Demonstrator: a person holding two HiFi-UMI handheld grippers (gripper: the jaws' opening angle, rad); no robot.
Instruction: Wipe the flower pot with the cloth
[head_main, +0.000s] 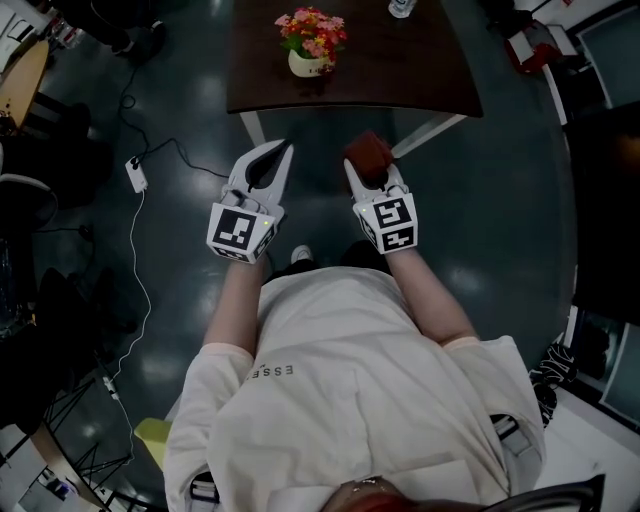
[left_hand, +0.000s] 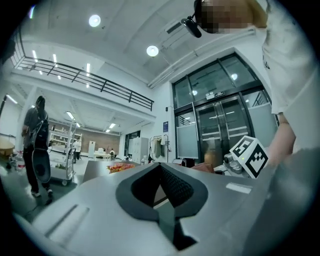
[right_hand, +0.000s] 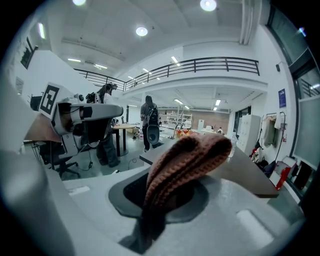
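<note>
The right tool (head_main: 366, 172) is clamped on a folded brown knitted cloth (head_main: 368, 152), which bulges up out of its jaws. The left tool (head_main: 283, 150) is closed on nothing, its jaws pressed together. Both hang in the air on the near side of the flower pot (head_main: 308, 64), well apart from it, the empty one to the pot's near left and the cloth-bearing one to its near right. The cream pot, filled with pink and red flowers (head_main: 312, 30), stands upright on the dark worktop (head_main: 410, 70), untouched.

The step in hand looks like the approach: the cloth is secured, but no wiping has begun. The next move likely calls for carrying the cloth forward and slightly left until it meets the pot's side, then rubbing with light pressure. The pot looks small and may slide or tip, so the left tool would probably need to brace it.
</note>
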